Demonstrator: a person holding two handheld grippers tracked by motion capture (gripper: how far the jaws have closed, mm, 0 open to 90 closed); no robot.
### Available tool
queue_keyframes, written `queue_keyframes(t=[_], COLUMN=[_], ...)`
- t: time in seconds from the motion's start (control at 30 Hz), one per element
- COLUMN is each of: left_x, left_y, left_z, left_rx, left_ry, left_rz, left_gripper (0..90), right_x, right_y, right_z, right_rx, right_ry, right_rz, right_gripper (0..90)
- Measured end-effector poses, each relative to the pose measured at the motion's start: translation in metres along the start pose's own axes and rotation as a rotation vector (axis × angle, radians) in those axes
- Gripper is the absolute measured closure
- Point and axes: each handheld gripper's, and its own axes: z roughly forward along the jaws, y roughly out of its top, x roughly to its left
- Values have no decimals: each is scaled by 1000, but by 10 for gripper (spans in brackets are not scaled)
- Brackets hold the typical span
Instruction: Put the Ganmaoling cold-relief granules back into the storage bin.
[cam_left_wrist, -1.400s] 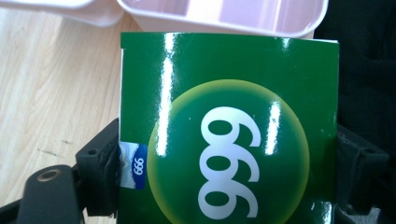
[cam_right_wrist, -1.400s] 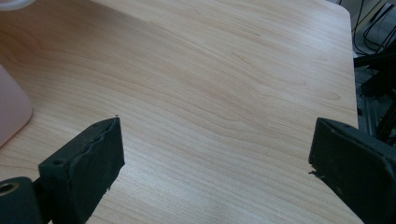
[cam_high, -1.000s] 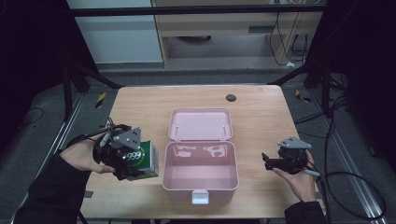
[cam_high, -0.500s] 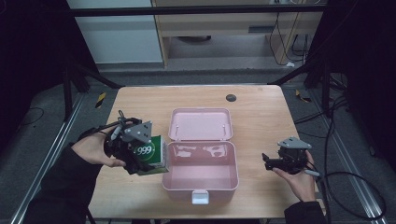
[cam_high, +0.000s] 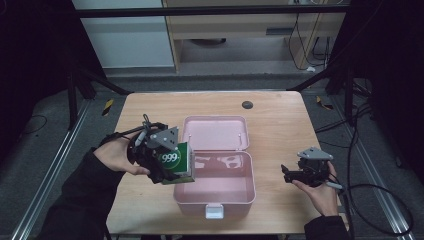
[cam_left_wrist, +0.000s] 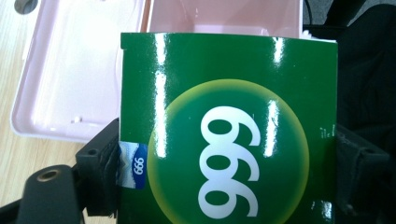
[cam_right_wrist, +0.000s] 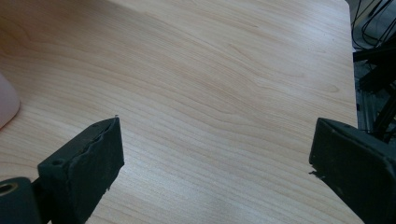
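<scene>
Green box (cam_high: 177, 161) marked 999, clamped between the left gripper's (cam_high: 159, 157) jaws, hangs over the open pink case's (cam_high: 215, 192) left rim; right gripper (cam_high: 301, 174) wide apart, empty, above the wooden table (cam_high: 280, 125).

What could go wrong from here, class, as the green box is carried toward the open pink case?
1. The green box sits at the left wall of the pink case; it might catch the rim.
2. The left hand-held gripper grips glossy cardboard, which might slip.
3. The right hand-held gripper is open, apart from the case, so a bump might shift it.
</scene>
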Motion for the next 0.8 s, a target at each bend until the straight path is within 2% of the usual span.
queue_keyframes(t=[0.33, 0.4, 0.8], left_x=[0, 1, 3], left_y=[18, 21, 31], left_z=[13, 16, 41], left_rx=[-3, 13, 52], left_ry=[-12, -15, -40], left_rz=[28, 42, 61], left_gripper=[151, 151, 151], right_x=[0, -1, -4], right_y=[0, 0, -2], right_z=[-1, -1, -1], right_rx=[2, 2, -1], right_ry=[-1, -1, -4], right_rz=[2, -1, 12], right_gripper=[32, 32, 31])
